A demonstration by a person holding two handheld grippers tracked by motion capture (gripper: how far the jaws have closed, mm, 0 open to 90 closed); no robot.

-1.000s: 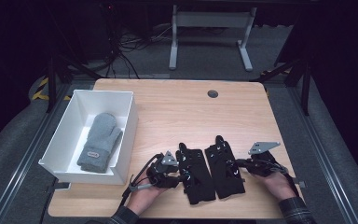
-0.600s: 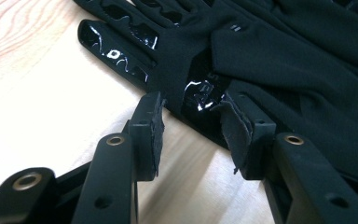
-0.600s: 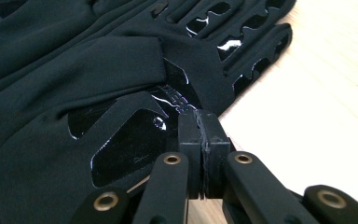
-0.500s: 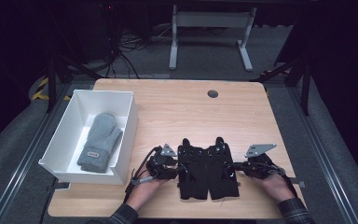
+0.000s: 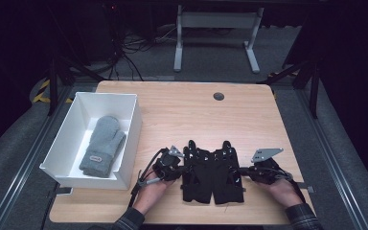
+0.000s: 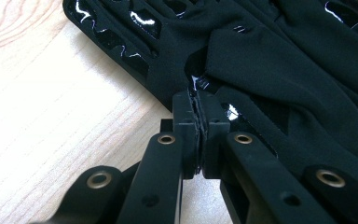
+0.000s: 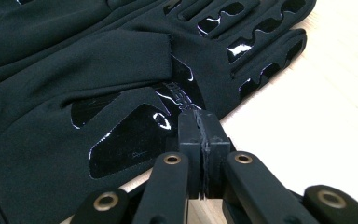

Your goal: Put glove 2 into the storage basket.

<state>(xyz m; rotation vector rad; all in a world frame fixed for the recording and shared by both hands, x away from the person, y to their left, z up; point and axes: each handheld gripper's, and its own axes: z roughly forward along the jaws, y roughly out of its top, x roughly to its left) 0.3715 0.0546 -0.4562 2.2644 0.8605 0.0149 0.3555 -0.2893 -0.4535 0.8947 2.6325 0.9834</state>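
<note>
A white bin [image 5: 124, 139] is seen at the left edge of the wooden table [image 5: 182, 110], and a single grey knitted mitten [image 5: 102, 151] with a small label on its cuff is laid flat inside it. Just to the right of the bin, near the table's front edge, two black gloves [image 5: 211, 172] are spread side by side, touching each other, with their fingers pointed away from the person. The gloves are made of matt black fabric and are marked with glossy black patches on the fingers and palms; faint lettering is seen on one patch in the right gripper view.

The left glove [image 6: 270, 60] is pinched at its edge nearest the bin by the left gripper [image 5: 175, 167], whose jaws have just been closing and are now clamped on the fabric. The right glove [image 7: 74, 93] is gripped at its edge farthest from the bin by the right gripper [image 5: 249, 173], whose jaws are pressed together on the material.
</note>
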